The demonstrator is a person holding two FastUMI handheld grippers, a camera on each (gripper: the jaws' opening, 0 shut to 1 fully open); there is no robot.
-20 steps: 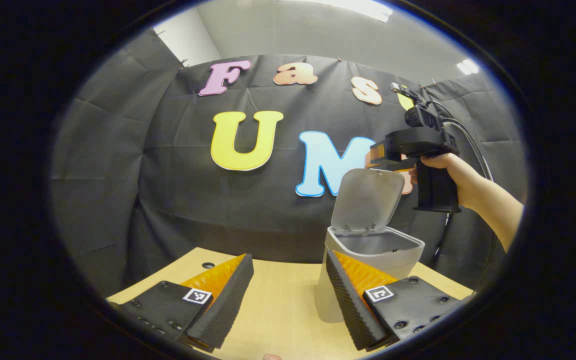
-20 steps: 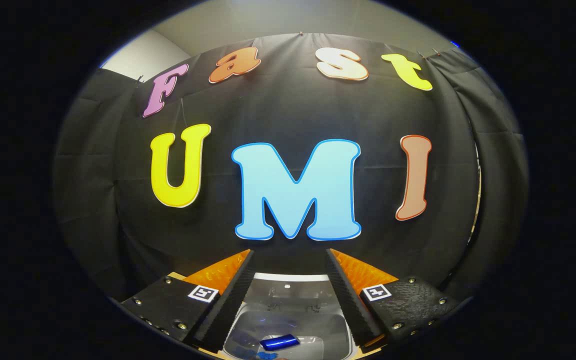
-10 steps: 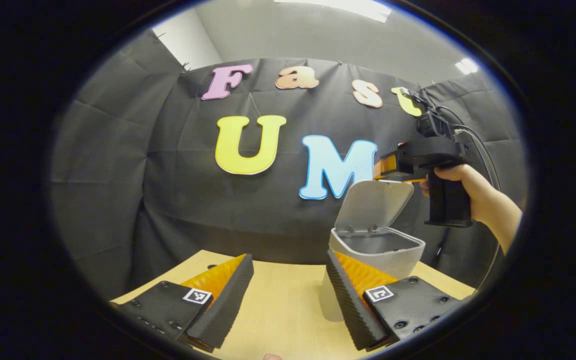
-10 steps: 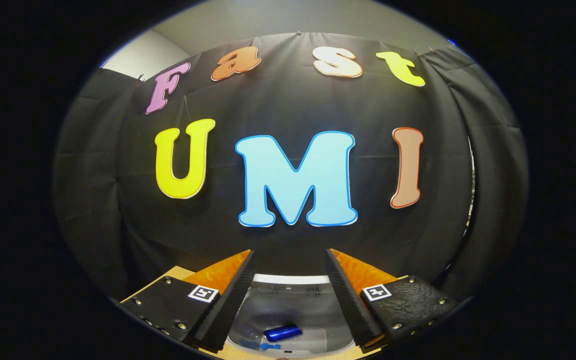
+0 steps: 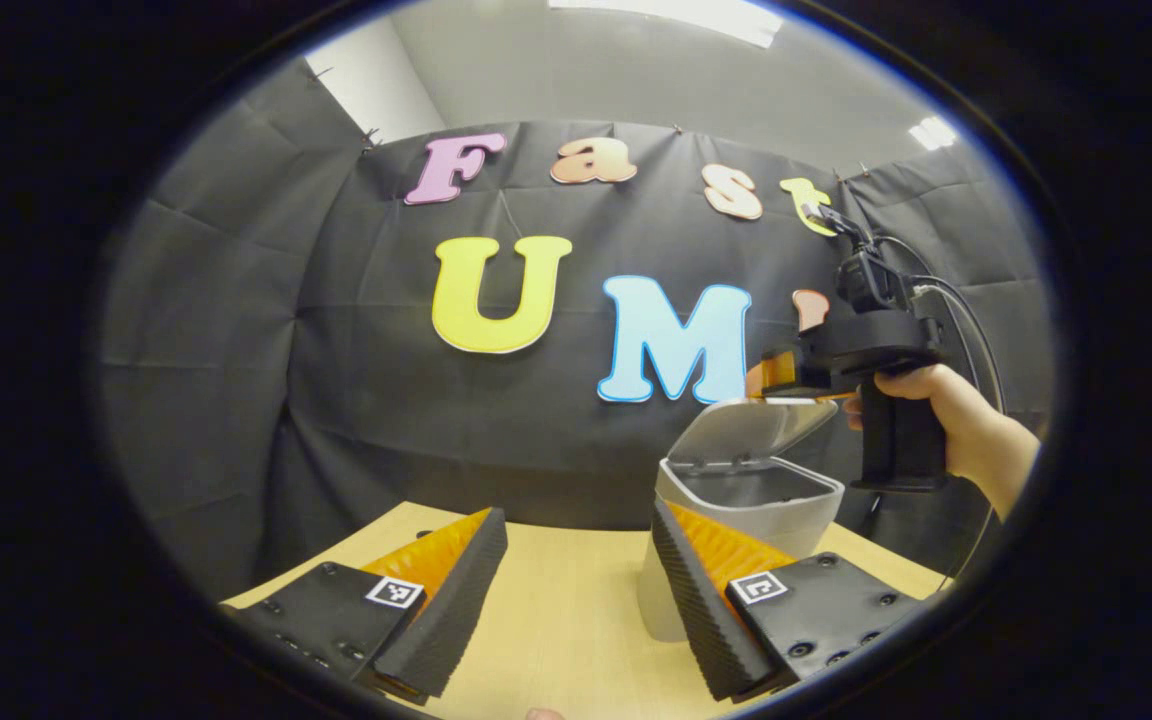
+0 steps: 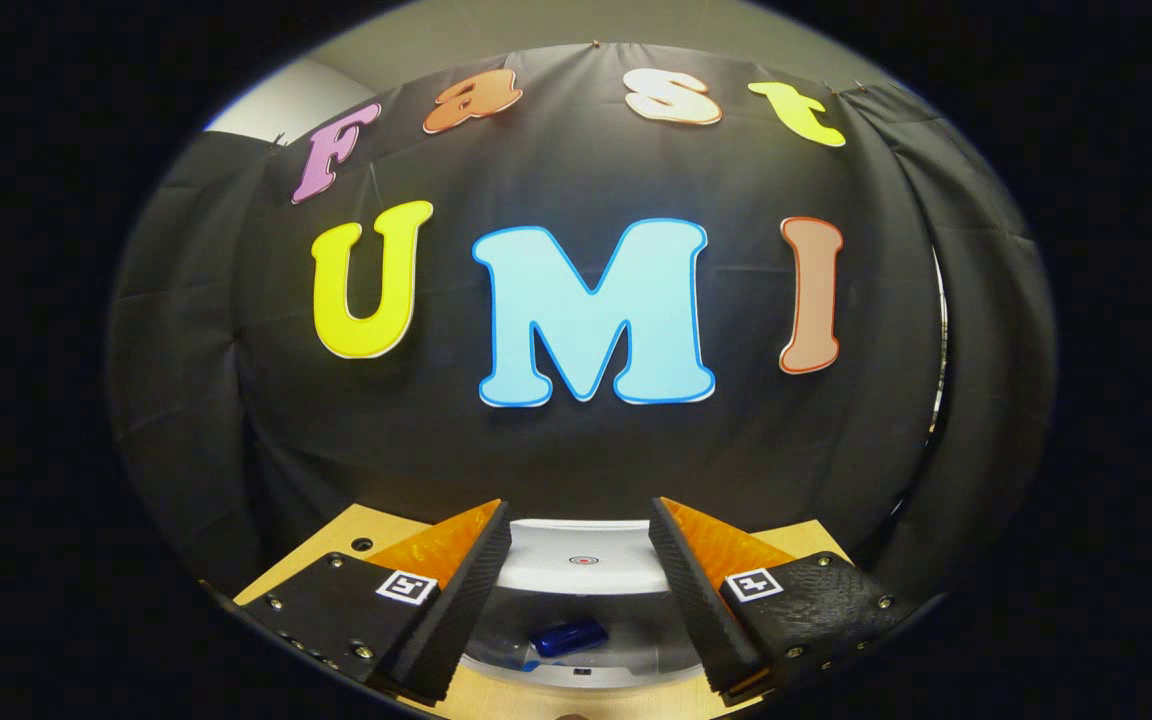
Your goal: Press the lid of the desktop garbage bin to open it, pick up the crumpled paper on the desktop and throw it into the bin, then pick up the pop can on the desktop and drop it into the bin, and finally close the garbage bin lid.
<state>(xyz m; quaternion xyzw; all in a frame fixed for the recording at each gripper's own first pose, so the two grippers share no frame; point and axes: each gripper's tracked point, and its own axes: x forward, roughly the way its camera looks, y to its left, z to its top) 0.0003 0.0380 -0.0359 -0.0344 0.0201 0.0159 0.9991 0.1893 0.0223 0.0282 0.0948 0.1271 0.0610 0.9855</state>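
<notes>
Closing the lid (image 5: 768, 428) is your step now. In the left gripper view your right hand-held gripper (image 5: 786, 375) rests on the lid's raised edge above the bin (image 5: 736, 520), which stands on the counter (image 5: 556, 600); I cannot tell from here how its fingers stand. Keep pressing straight down until the lid seats, I judge, without shoving the bin. Your left hand-held gripper (image 5: 576, 590) waits with fingers apart, holding nothing. A second ago the lid stood nearly upright; now it tilts well down.

In the right gripper view, that gripper's fingers are spread and empty over the bin, the pop can (image 6: 568, 636) inside. The lid has swung lower into sight.
</notes>
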